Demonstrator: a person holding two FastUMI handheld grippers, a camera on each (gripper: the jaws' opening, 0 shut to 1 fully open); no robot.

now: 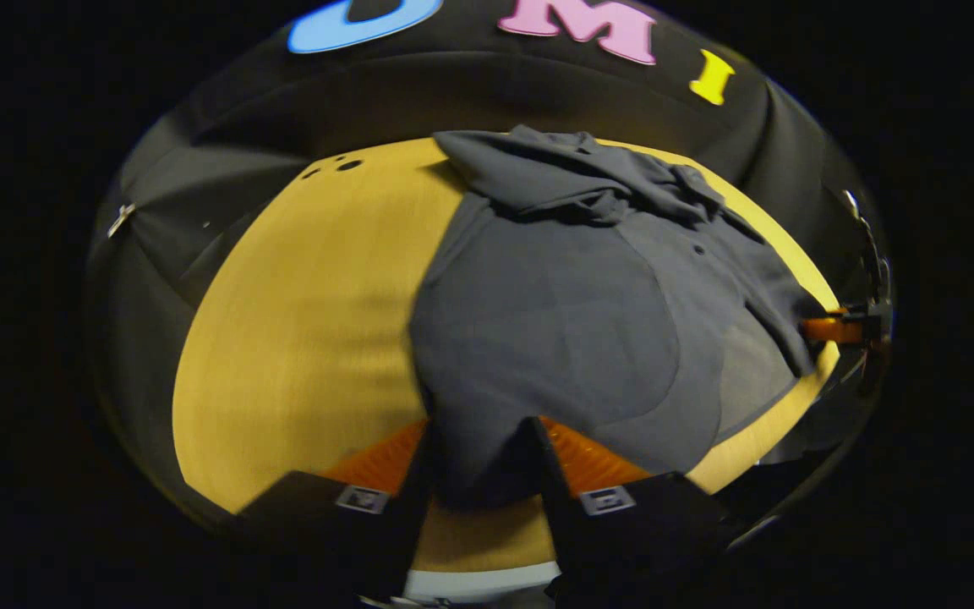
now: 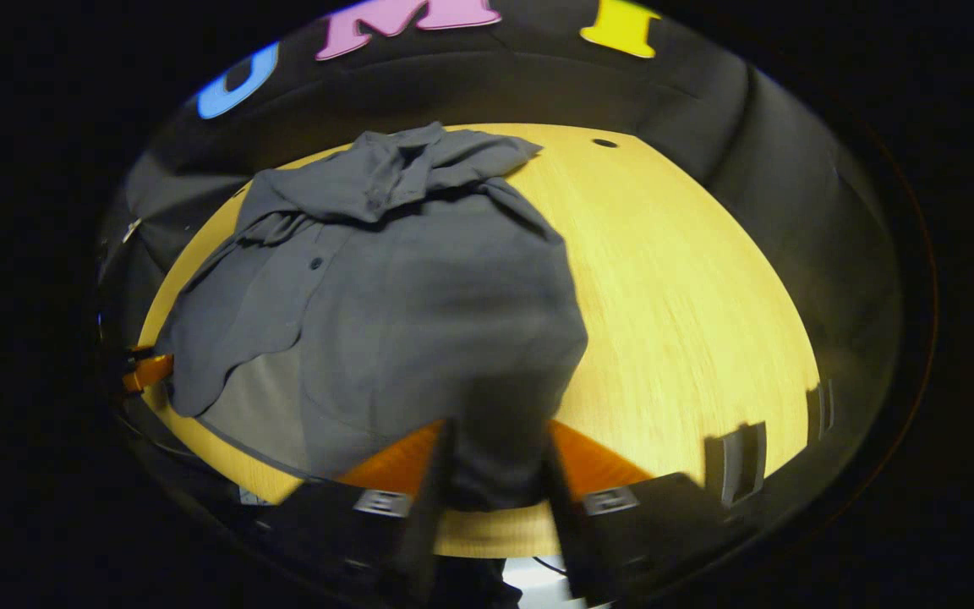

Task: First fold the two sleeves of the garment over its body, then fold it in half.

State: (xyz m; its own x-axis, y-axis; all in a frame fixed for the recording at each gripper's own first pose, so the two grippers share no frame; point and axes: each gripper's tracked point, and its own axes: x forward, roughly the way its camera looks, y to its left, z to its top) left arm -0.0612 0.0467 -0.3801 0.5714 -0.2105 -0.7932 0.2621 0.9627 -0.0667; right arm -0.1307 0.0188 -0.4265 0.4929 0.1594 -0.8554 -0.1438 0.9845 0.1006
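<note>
A dark grey shirt [image 1: 555, 313] lies spread on a yellow wooden table [image 1: 309, 321], its collar end away from both grippers and its hem end nearest them. At the collar end the cloth is bunched: the sleeves [image 1: 563, 173] lie folded over the upper body in a rumpled heap, and small buttons [image 1: 697, 250] show along the placket just below that heap. In the left gripper view the left gripper [image 1: 480, 474] sits at the shirt's near hem, its two fingers [image 1: 419, 482] standing close on either side of a tuck of grey cloth, pinching the hem between them. The hem looks drawn up off the table there. Far off by the shirt's side edge, the other gripper [image 1: 842, 326] shows at the table's rim, touching or just beside the cloth. In the right gripper view the right gripper [image 2: 495, 474] is likewise at the shirt's [image 2: 385, 313] near hem, its fingers [image 2: 559, 482] pressed onto a fold of cloth that rises between them. The sleeves [image 2: 402, 169] sit heaped at the far end of the shirt, and the bare table [image 2: 690, 321] stretches away beside it. The left gripper [image 2: 145, 370] shows small at the shirt's other hem corner, by the table's edge. A small round hole [image 2: 604, 143] marks the table beyond the shirt's collar end
</note>
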